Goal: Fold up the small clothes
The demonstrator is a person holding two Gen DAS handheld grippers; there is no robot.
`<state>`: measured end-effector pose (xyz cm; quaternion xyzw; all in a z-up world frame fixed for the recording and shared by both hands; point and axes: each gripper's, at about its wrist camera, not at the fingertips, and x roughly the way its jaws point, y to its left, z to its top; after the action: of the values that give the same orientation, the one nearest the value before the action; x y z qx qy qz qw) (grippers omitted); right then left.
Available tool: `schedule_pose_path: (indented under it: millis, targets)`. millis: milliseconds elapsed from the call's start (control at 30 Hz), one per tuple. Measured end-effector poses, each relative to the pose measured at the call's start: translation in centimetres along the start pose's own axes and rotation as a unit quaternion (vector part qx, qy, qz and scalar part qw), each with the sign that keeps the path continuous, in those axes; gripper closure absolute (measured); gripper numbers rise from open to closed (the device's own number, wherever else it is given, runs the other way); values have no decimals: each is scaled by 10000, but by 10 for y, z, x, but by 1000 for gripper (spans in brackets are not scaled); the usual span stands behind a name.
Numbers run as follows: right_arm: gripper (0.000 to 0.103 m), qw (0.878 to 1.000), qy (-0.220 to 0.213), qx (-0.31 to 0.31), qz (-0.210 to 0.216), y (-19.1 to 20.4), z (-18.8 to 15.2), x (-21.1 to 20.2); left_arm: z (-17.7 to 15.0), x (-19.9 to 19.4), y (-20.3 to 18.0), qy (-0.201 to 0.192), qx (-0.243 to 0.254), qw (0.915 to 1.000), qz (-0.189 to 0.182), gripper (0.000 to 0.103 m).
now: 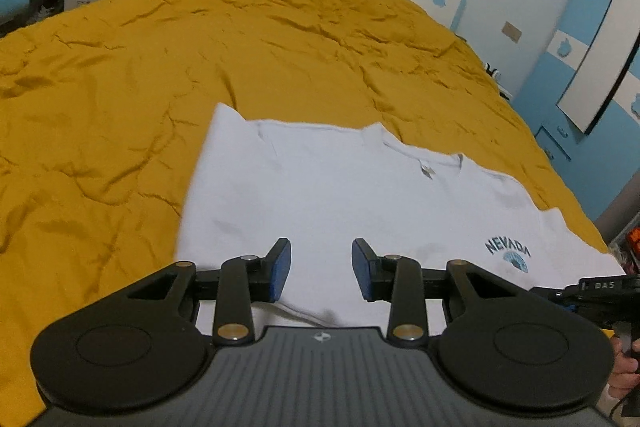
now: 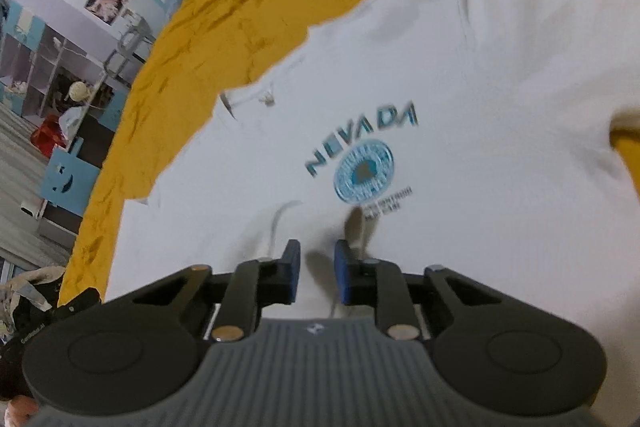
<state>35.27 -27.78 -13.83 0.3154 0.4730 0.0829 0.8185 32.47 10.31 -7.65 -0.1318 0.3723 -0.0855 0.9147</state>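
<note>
A bed under a wrinkled mustard-yellow bedspread (image 1: 160, 75) fills most of both views; its near edge is hidden behind the gripper bodies, and the pillows at the headboard end are only partly visible past the spread's far edge. On the near part of the spread lies the white T-shirt (image 1: 320, 195), chest side up and mostly flat. In the left wrist view the shirt's lower part is hidden by the gripper, and its right side runs toward the frame edge. In the right wrist view it is cut off at the right and bottom, and motion blur softens the whole picture. The chest print (image 2: 362, 155) reads NEVADA over a round blue emblem; the small lines of text under the emblem are too blurred to read. A small tag sits inside the collar.

The left gripper (image 1: 321, 269) hangs over the shirt's lower middle, its fingers (image 1: 280, 267) spread with only flat cloth showing in the gap between them; whether they touch the cloth cannot be told. The right gripper (image 2: 317, 269) sits below the print, where the cloth rises in two creased ridges. Its fingers (image 2: 294, 273) look close together, yet the blur hides whether cloth is caught between them. Part of the right gripper shows at the left view's right edge.
</note>
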Motion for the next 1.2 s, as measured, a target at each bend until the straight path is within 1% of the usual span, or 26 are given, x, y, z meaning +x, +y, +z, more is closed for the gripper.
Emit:
schedule_pose_path:
  millis: [33, 100, 167, 233, 300, 367, 400, 433, 500, 533, 567, 600, 633, 700, 767, 833, 900, 933, 967, 1000, 1067, 1133, 1200]
  targets:
    - [103, 10000, 57, 22, 40, -1, -2, 2, -1, 1, -2, 26, 12, 10000, -40, 62]
    - [103, 9997, 75, 91, 229, -1, -5, -3, -3, 0, -6, 46, 103, 9999, -103, 62]
    - [103, 9991, -45, -64, 406, 6, -9, -19, -7, -3, -9, 70, 238, 9996, -166, 62]
    - [103, 9984, -153, -299, 451, 14, -12, -35, -9, -1, -16, 123, 382, 9990, -199, 62]
    - [103, 9983, -162, -360, 428, 15, -14, -42, -14, 4, -23, 187, 475, 9985, -185, 62]
    - [94, 9990, -80, -326, 291, 11, -14, -39, -17, 7, -28, 253, 484, 9984, -127, 62]
    - [77, 9994, 4, -260, 227, 8, -13, -35, -19, 7, -29, 269, 481, 9984, -123, 62]
    - [72, 9995, 48, -188, 238, 4, -13, -33, -21, 6, -30, 280, 487, 9983, -128, 62]
    - [73, 9993, 117, -20, 352, -2, -12, -28, -25, 4, -30, 313, 504, 9982, -121, 62]
    - [76, 9992, 158, 41, 360, -5, -12, -25, -26, 4, -30, 339, 501, 9981, -94, 62]
    - [81, 9991, 199, 89, 355, -7, -12, -21, -27, 3, -28, 363, 488, 9981, -68, 62]
    - [88, 9989, 243, 114, 375, -8, -12, -18, -29, 3, -27, 384, 468, 9982, -50, 62]
    - [92, 9984, 313, 155, 436, -9, -13, -14, -29, 2, -26, 399, 454, 9982, -38, 62]
    - [103, 9985, 295, 171, 438, -7, -14, -14, -31, 1, -25, 425, 458, 9980, -14, 62]
    - [103, 9983, 166, 65, 552, -3, -13, -24, -30, 0, -25, 435, 470, 9979, -15, 62]
    - [103, 9973, 43, -174, 710, 4, -15, -38, -30, 0, -27, 439, 485, 9978, -53, 62]
    - [103, 9963, -55, -537, 665, 12, -19, -50, -29, 3, -32, 454, 523, 9976, -95, 62]
    - [103, 9957, -41, -695, 613, 14, -23, -53, -29, 5, -36, 469, 555, 9973, -130, 62]
    - [103, 9946, 66, -924, 473, 13, -34, -52, -30, 7, -39, 489, 597, 9969, -166, 62]
    - [103, 9946, 66, -924, 473, 13, -34, -52, -30, 9, -44, 516, 655, 9963, -197, 62]
    - [103, 9947, 297, -955, 242, 4, -47, -41, -33, 16, -57, 585, 829, 9946, -235, 62]
    - [103, 9958, 442, -782, 151, -7, -55, -32, -36, 20, -68, 620, 989, 9928, -272, 62]
    - [103, 9980, 367, -433, 279, -16, -56, -33, -39, 22, -75, 616, 1058, 9920, -315, 62]
